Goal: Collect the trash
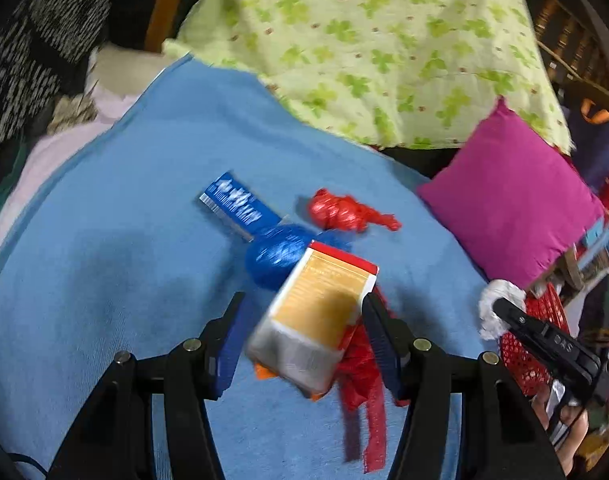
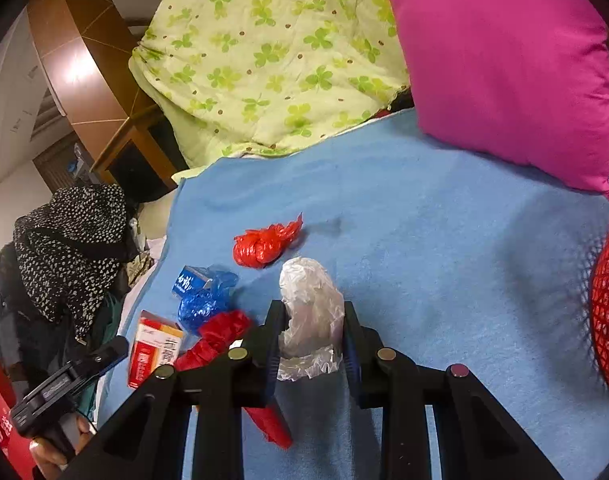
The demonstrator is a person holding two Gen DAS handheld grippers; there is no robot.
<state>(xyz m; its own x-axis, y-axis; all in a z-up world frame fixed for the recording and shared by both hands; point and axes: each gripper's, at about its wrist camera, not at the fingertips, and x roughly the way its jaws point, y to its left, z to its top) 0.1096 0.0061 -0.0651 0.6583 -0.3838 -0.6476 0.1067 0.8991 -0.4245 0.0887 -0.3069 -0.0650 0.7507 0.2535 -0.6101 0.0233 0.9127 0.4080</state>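
Observation:
My left gripper [image 1: 302,306] is shut on an orange, white and red carton [image 1: 316,312], which sits tilted between the blue pads above the blue blanket [image 1: 124,240]. The same carton [image 2: 156,350] shows at the lower left of the right wrist view. My right gripper [image 2: 314,308] is shut on a crumpled clear plastic bag [image 2: 310,312]. On the blanket lie a knotted red bag [image 1: 344,212], a blue plastic bag [image 1: 276,256], a small blue box [image 1: 232,204] and a red plastic strip [image 1: 364,392] that lies partly under the carton.
A magenta cushion [image 1: 512,196] and a green clover quilt [image 1: 384,40] bound the blanket at the back. A red mesh bag [image 2: 608,300] hangs at the right. Black-and-white patterned cloth [image 2: 72,248] is piled at the left, with wooden furniture [image 2: 84,60] behind it.

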